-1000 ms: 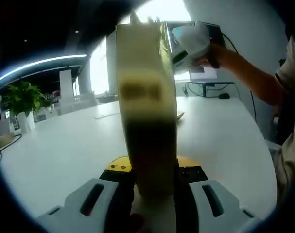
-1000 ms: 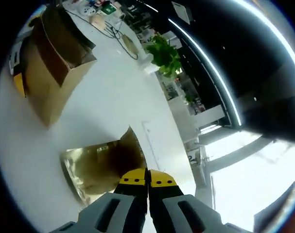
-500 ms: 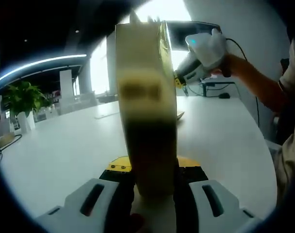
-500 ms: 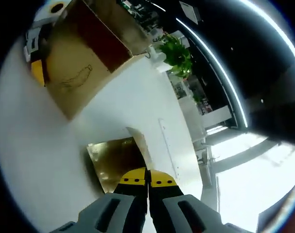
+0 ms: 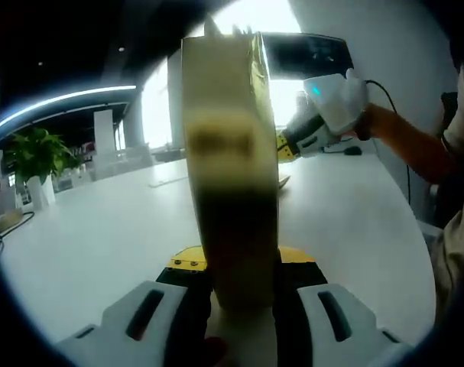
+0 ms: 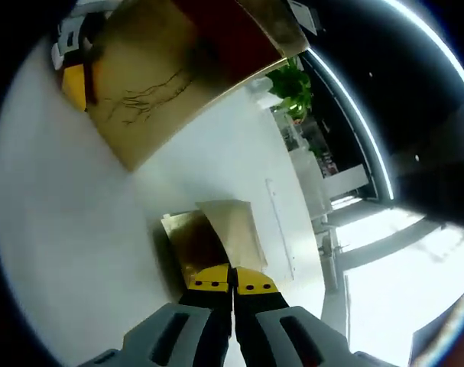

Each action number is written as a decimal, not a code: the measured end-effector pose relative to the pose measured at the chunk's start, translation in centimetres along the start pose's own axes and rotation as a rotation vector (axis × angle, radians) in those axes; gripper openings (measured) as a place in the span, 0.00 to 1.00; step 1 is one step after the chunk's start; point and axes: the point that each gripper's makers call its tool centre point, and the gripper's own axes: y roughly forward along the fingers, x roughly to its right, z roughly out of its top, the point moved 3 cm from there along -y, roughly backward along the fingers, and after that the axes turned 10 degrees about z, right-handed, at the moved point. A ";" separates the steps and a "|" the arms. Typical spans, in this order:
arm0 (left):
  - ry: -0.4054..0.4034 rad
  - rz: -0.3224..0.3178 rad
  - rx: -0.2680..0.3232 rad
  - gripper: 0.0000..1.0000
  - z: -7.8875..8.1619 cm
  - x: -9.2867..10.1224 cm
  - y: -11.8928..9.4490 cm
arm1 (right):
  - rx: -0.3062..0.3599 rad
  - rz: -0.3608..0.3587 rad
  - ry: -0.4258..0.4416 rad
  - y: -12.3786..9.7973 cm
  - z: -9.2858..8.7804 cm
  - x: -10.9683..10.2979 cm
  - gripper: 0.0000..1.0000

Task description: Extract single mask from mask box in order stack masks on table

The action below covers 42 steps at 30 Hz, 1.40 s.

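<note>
My left gripper (image 5: 239, 269) is shut on the tall gold mask box (image 5: 228, 153), which I see edge-on, upright over the white table (image 5: 102, 229). The right gripper (image 5: 282, 147), white with yellow tips, reaches in beside the box's right face, held by a person's hand. In the right gripper view the box (image 6: 170, 69) fills the upper left, gold outside and red inside, with the left gripper (image 6: 75, 76) at its end. My right gripper (image 6: 232, 277) is shut, and a gold mask packet (image 6: 216, 233) lies at its tips with one flap folded.
A potted plant (image 5: 34, 157) stands at the table's far left edge, the same plant (image 6: 293, 80) in the right gripper view. A flat pale item (image 5: 283, 181) lies on the table behind the box. The person's forearm (image 5: 415, 145) crosses the right side. A monitor (image 5: 312, 53) stands at the back.
The right gripper has dropped from the box's top corner, down and to the right along its side. In the right gripper view the box looms larger and the packet stays at the tips.
</note>
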 end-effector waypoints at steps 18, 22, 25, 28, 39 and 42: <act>0.000 0.000 -0.002 0.21 0.0 0.1 0.0 | -0.003 0.000 0.022 1.1 -0.8 -1.5 0.00; 0.001 -0.001 -0.003 0.21 0.0 0.1 0.0 | -0.006 -0.001 0.002 1.3 -0.9 -2.1 0.00; 0.002 0.000 -0.003 0.21 0.0 0.2 0.0 | 0.000 -0.001 0.000 1.4 -0.9 -2.2 0.00; 0.003 0.000 -0.003 0.21 0.0 0.2 0.0 | 0.006 -0.004 -0.002 1.2 -1.0 -2.4 0.00; 0.004 0.001 -0.003 0.21 0.0 0.1 0.0 | 0.027 -0.048 0.094 -0.1 -1.5 -2.8 0.07; 0.005 0.001 -0.003 0.21 0.0 0.1 0.0 | 0.051 -0.055 0.143 -0.6 -1.6 -2.9 0.08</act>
